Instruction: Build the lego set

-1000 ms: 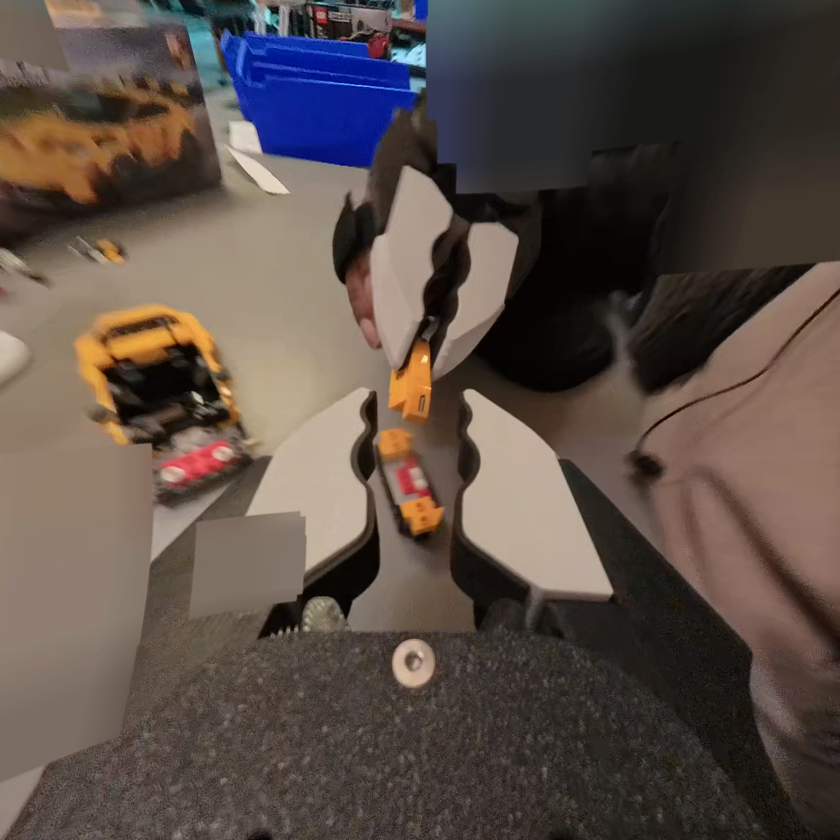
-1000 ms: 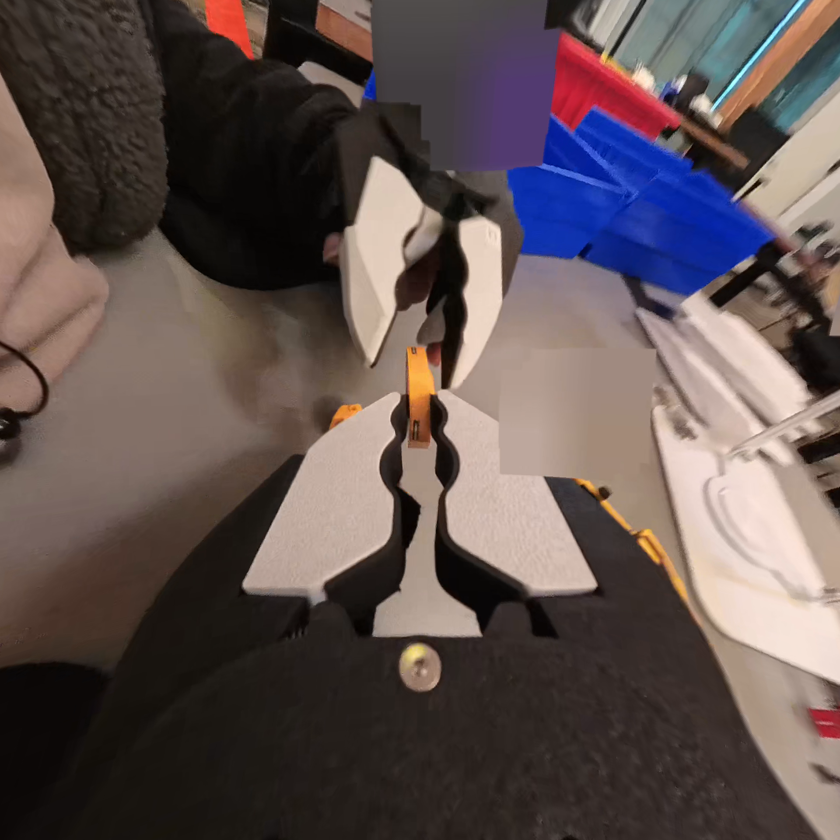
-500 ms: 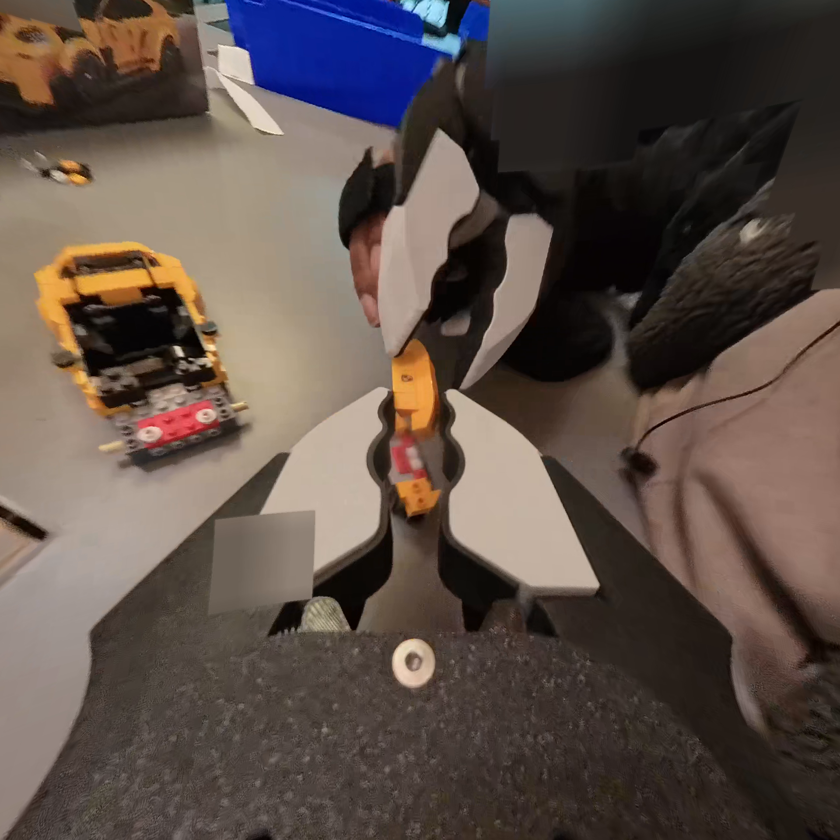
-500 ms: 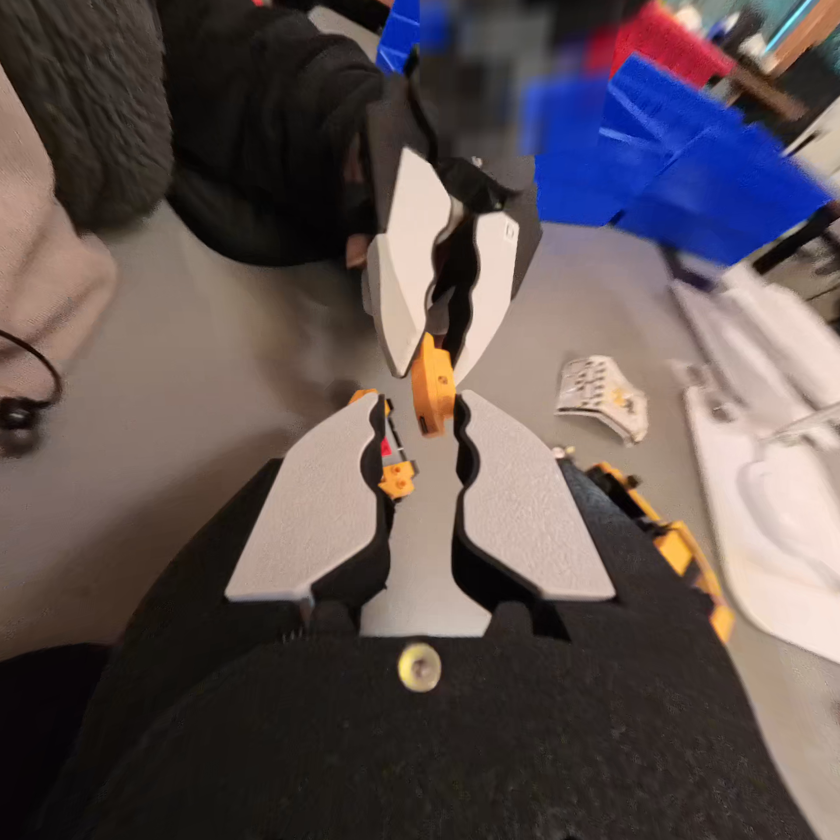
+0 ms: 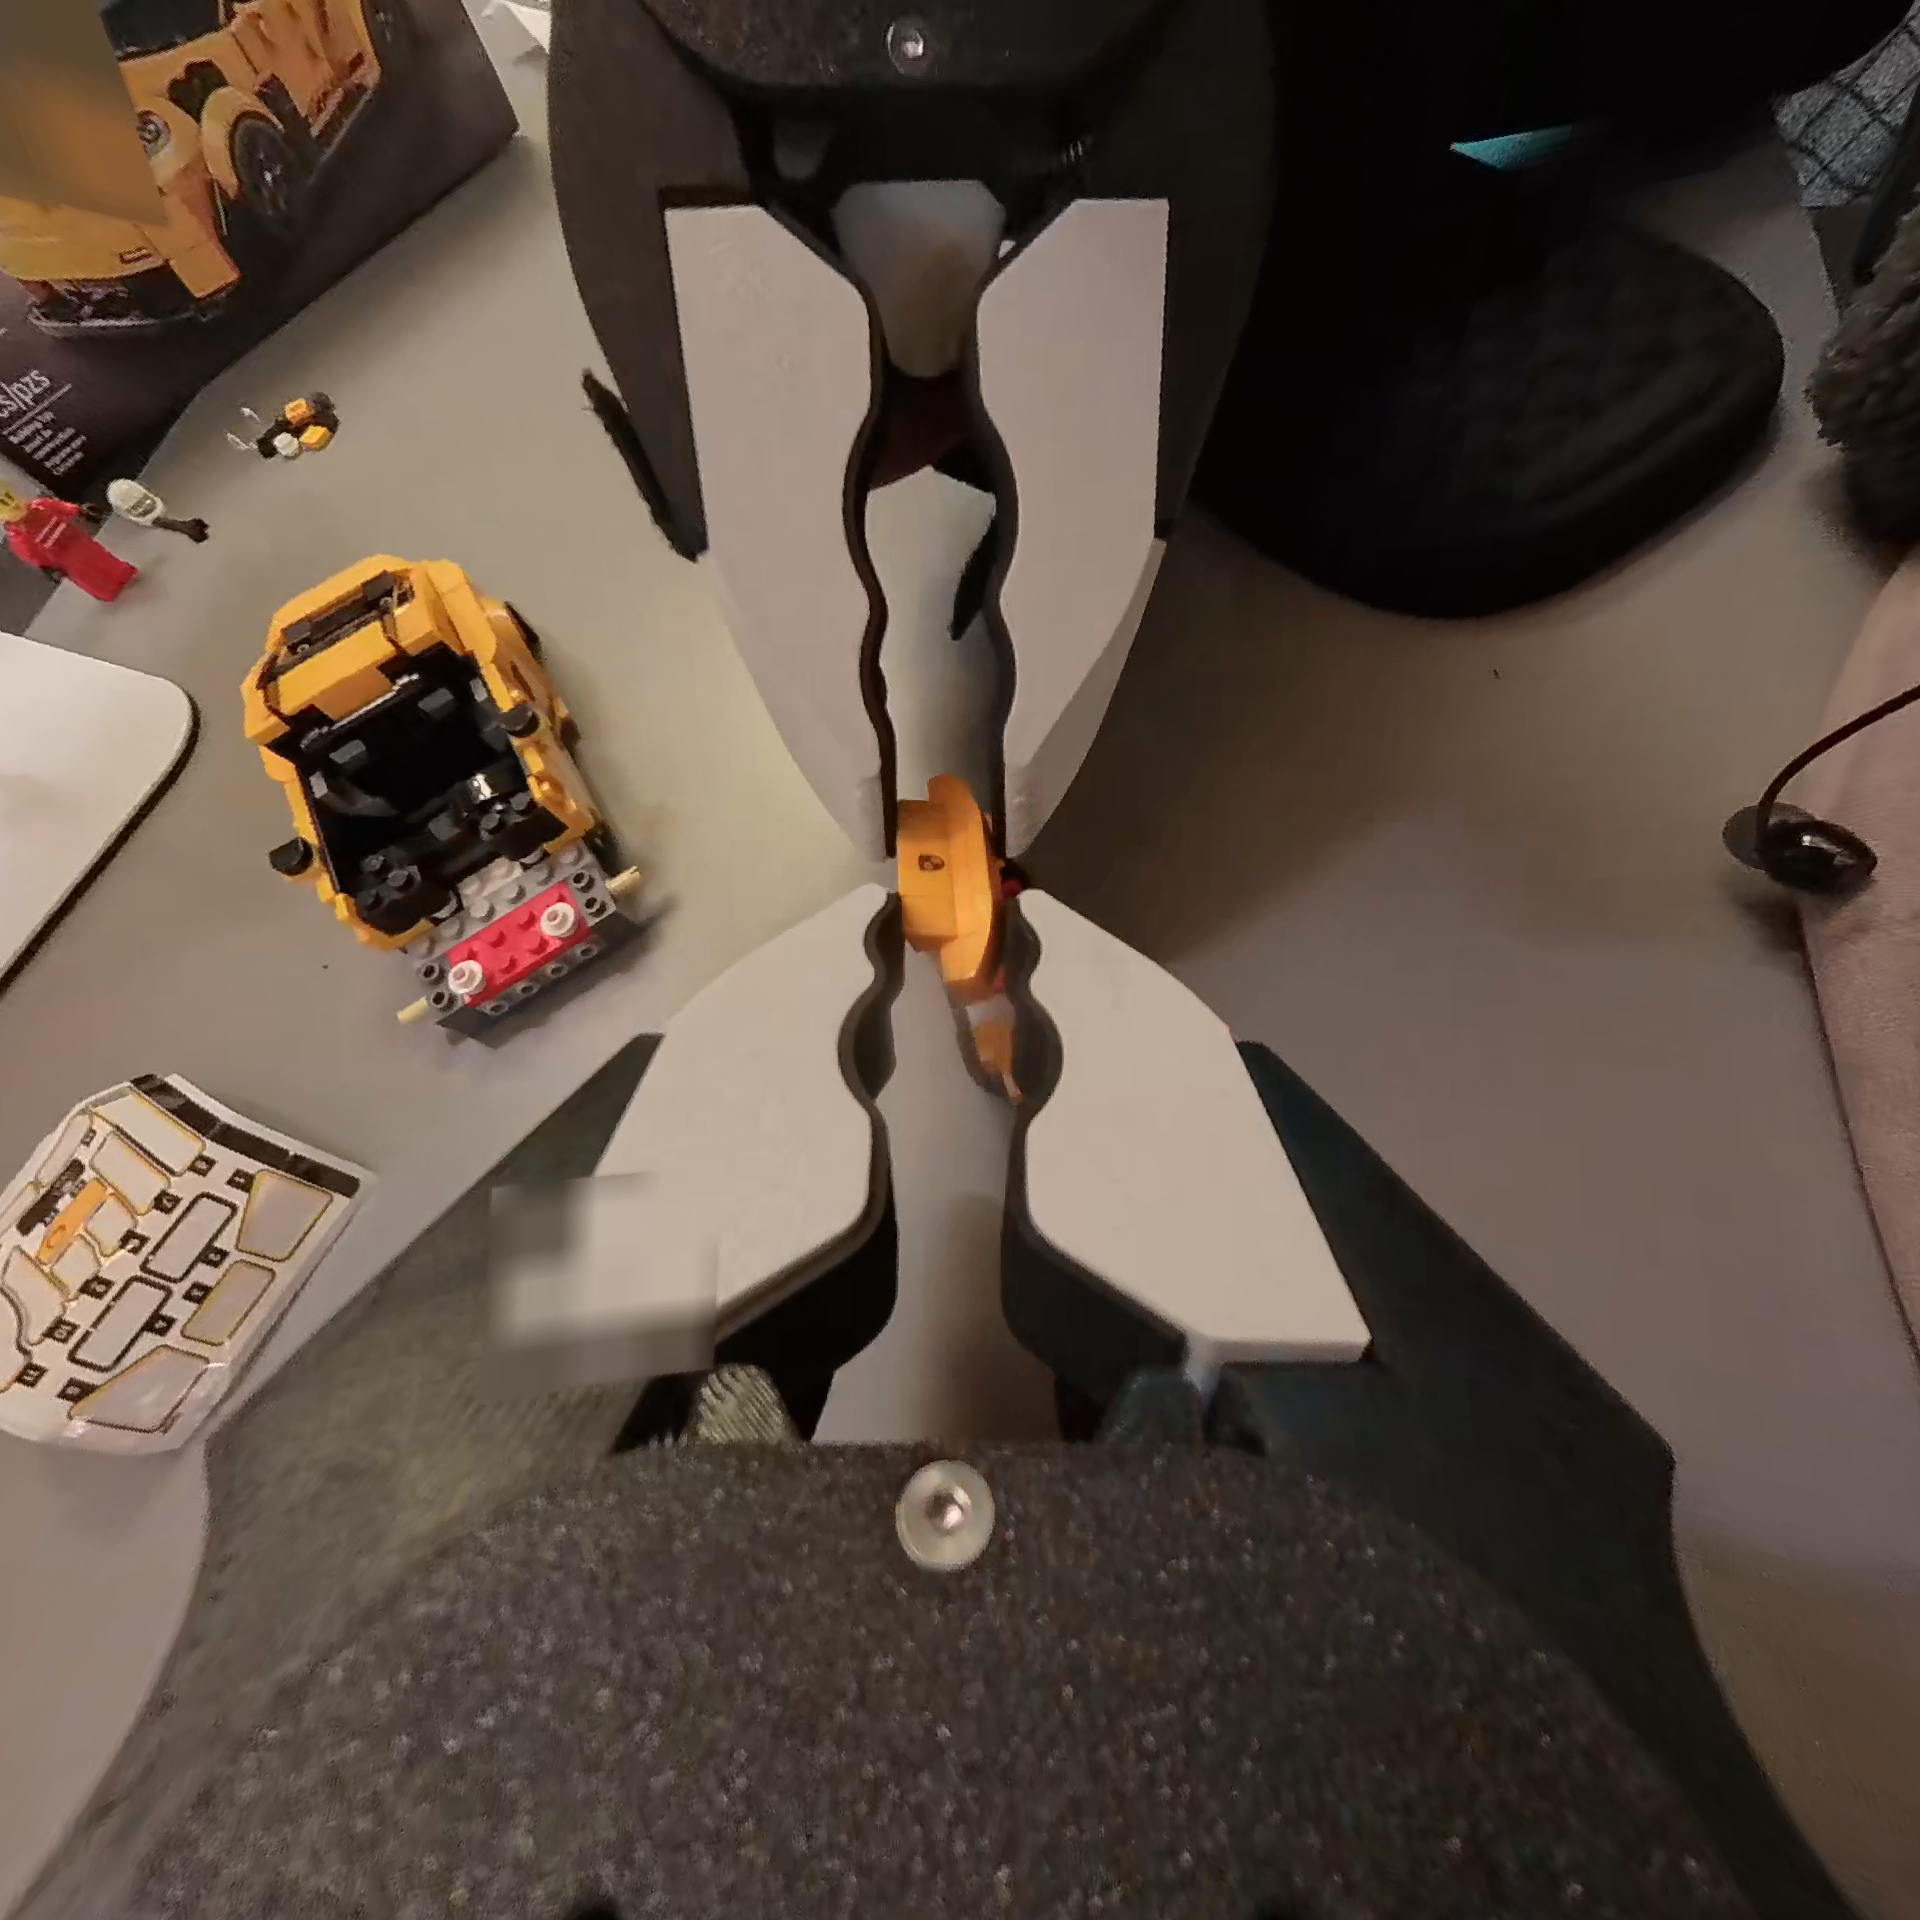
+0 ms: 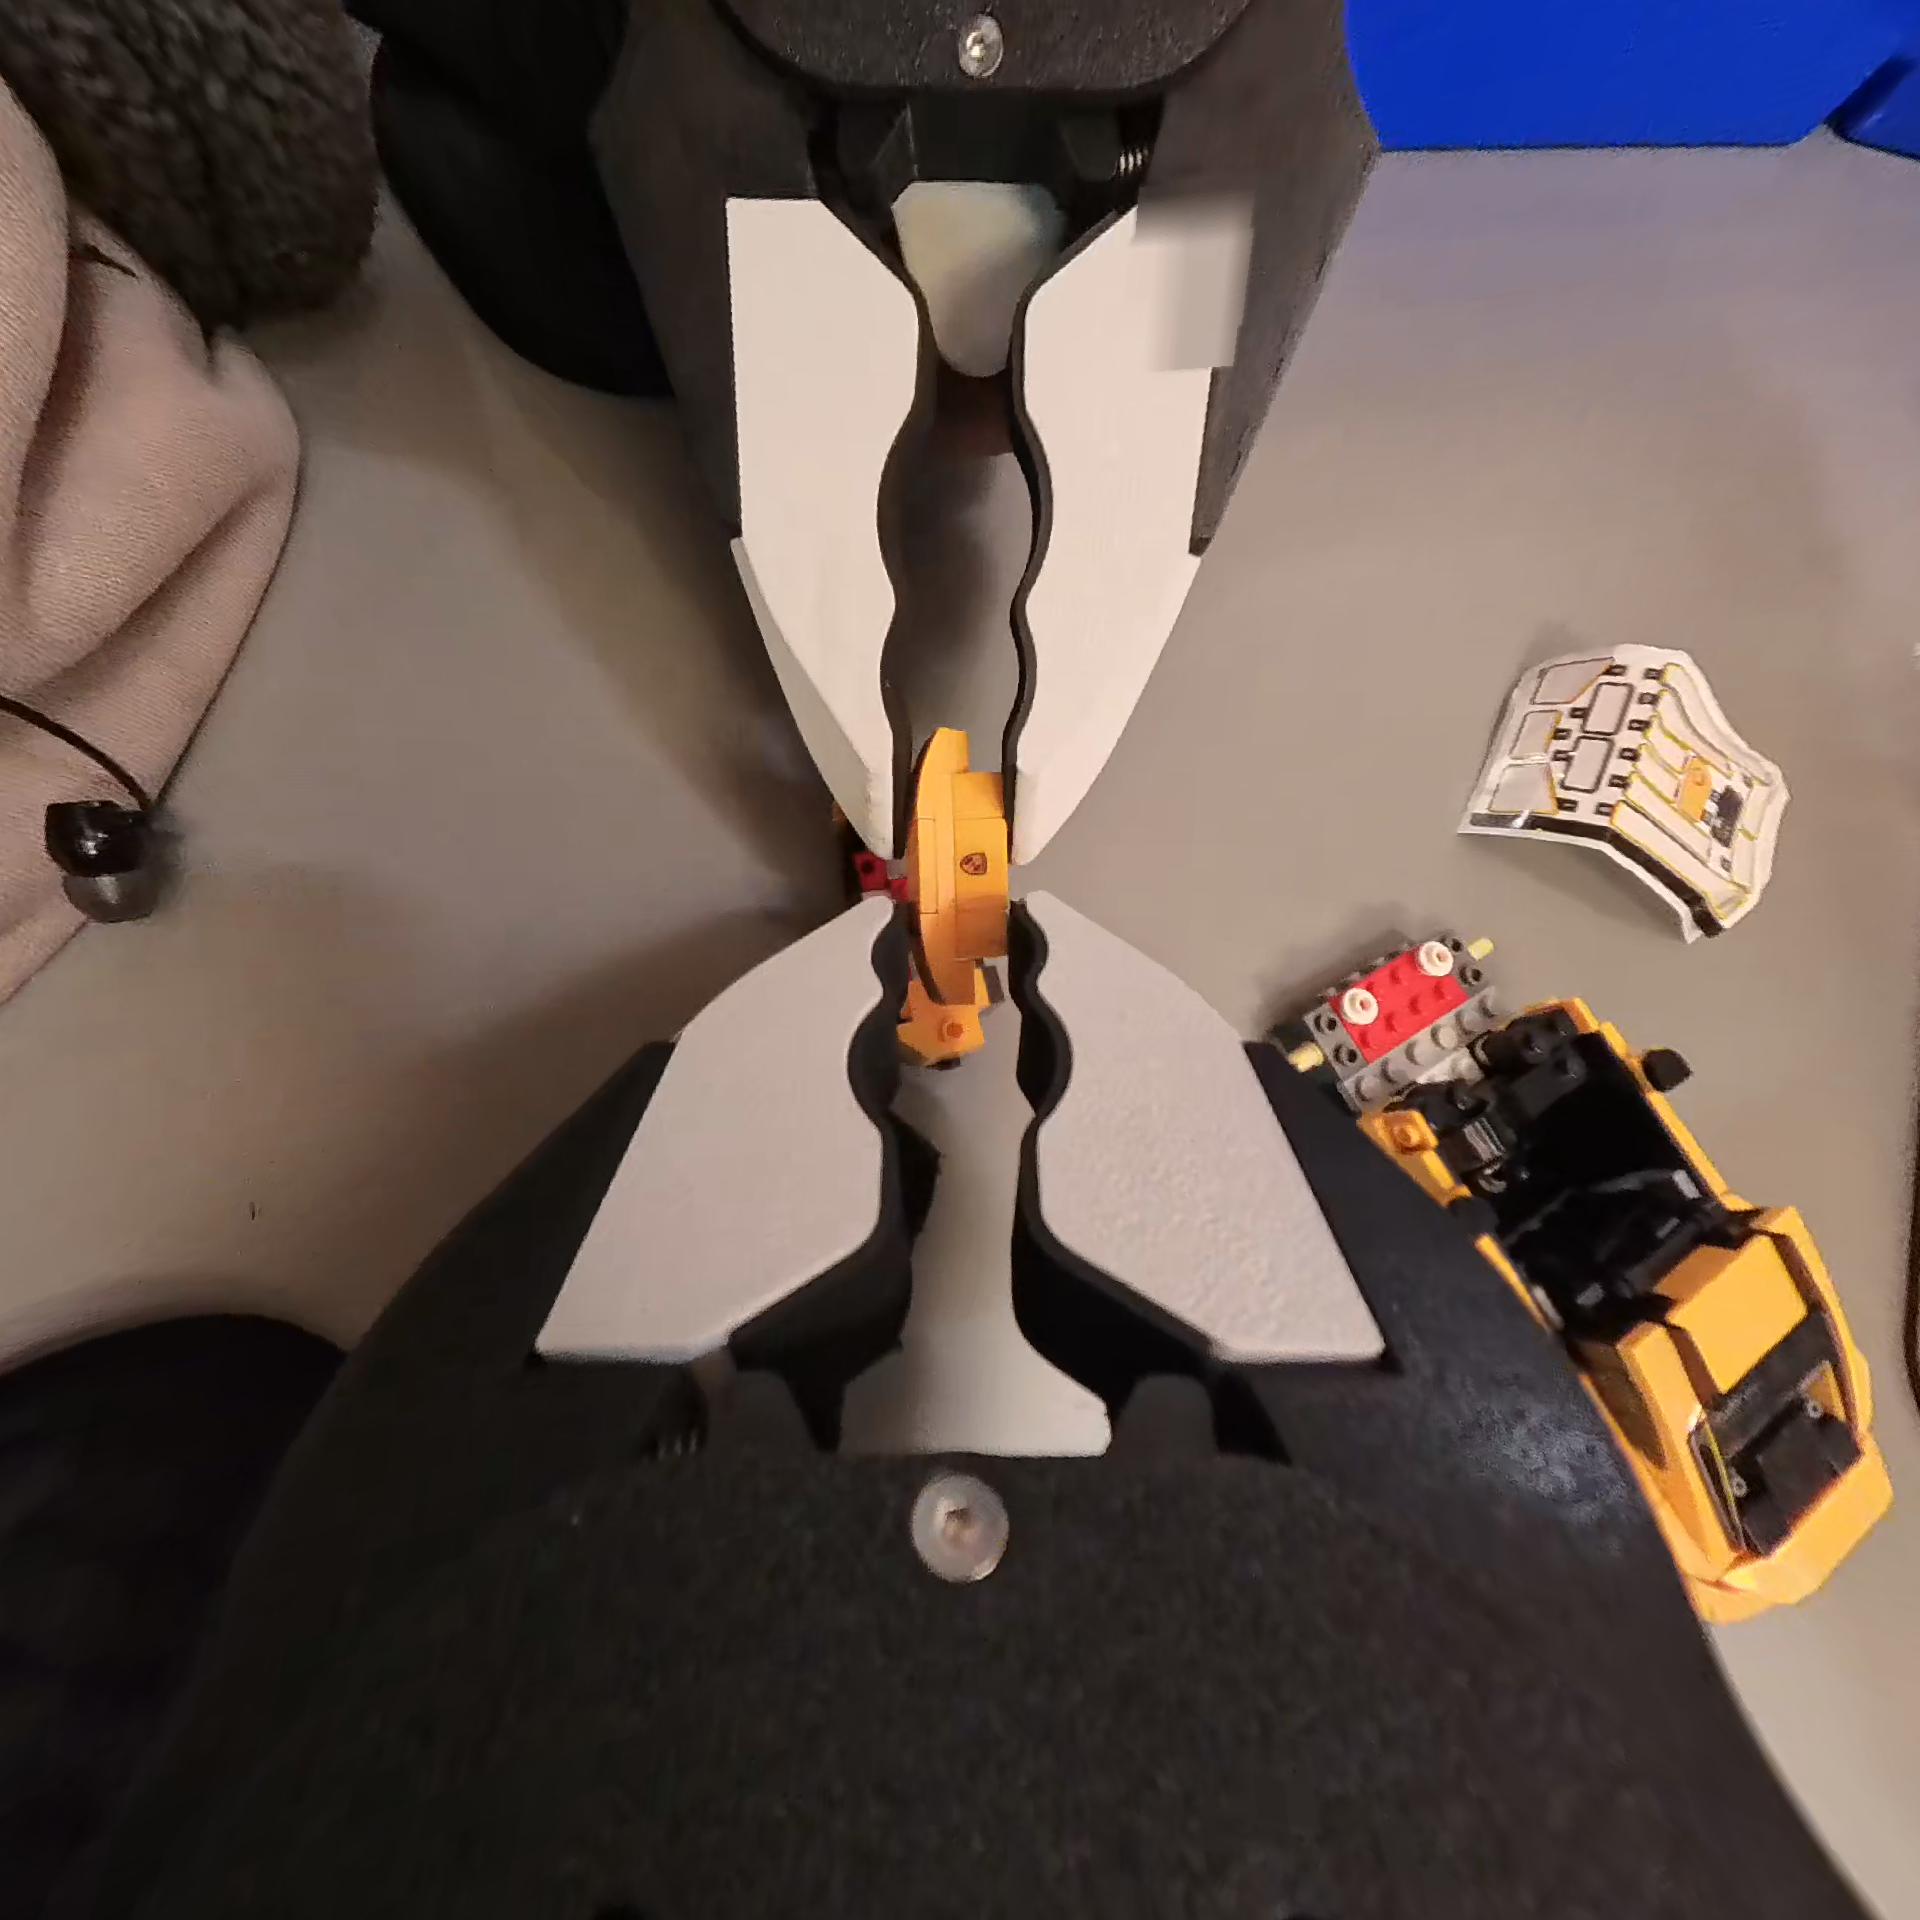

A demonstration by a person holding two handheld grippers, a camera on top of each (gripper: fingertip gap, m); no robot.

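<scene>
My left gripper [image 5: 951, 920] and right gripper [image 6: 954, 920] meet tip to tip just above the grey table. Both are shut on one small orange lego assembly. Its curved orange piece [image 5: 940, 868] with a tiny emblem sits between the two pairs of tips, and also shows in the right wrist view [image 6: 961, 852]. Its red-and-orange lower part [image 5: 985, 1023] hangs between my left fingers. The part-built yellow and black car [image 5: 416, 748] lies on the table to the left, roof open and red plate showing. It lies close beside my right gripper [image 6: 1621, 1226].
A curled sticker sheet [image 5: 135, 1257] lies near the car, also in the right wrist view [image 6: 1631, 779]. The set's box [image 5: 208, 156], a red minifigure [image 5: 62, 540], small loose pieces [image 5: 296, 426] and a white pad [image 5: 62, 758] are at the left. A blue bin [image 6: 1621, 73] is behind. A person's beige sleeve [image 6: 104, 520] borders the table. Left and right tips are no more than a few centimetres apart. Both grippers' tips are roughly 35 cm from the red minifigure [image 5: 62, 540].
Both grippers have tilted down over the table and come tip to tip. The left closed on the red-and-orange part. The right opened briefly, then closed on the joined assembly.
</scene>
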